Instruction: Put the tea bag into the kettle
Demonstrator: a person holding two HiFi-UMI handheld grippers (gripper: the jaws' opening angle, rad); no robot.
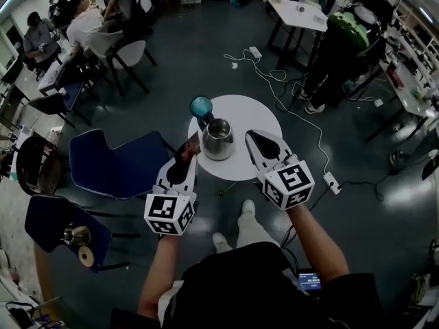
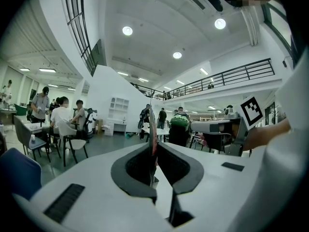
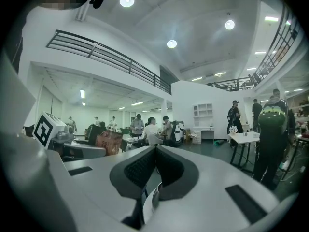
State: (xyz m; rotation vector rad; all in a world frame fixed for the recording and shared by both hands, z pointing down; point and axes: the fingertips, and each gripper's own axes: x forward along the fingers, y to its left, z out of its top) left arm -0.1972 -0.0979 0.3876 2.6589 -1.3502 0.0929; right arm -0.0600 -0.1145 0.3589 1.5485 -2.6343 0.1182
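Note:
A steel kettle (image 1: 218, 139) stands on the small round white table (image 1: 260, 118), with a teal round lid (image 1: 202, 106) just behind it. My left gripper (image 1: 193, 144) is shut on the tea bag packet (image 1: 187, 151), a flat reddish-brown sachet, held just left of the kettle. The left gripper view shows that packet (image 2: 152, 124) edge-on, pinched between the jaws of the left gripper (image 2: 153, 140). My right gripper (image 1: 251, 136) hovers at the kettle's right, shut with nothing in it; its jaws meet in the right gripper (image 3: 155, 150) view, which also catches the packet (image 3: 109, 142).
Two blue chairs (image 1: 116, 166) (image 1: 55, 221) stand left of the table. A power strip (image 1: 332, 181) and white cables lie on the floor to the right. People sit at desks at the back left. The person's shoes (image 1: 247, 208) are below the table's near edge.

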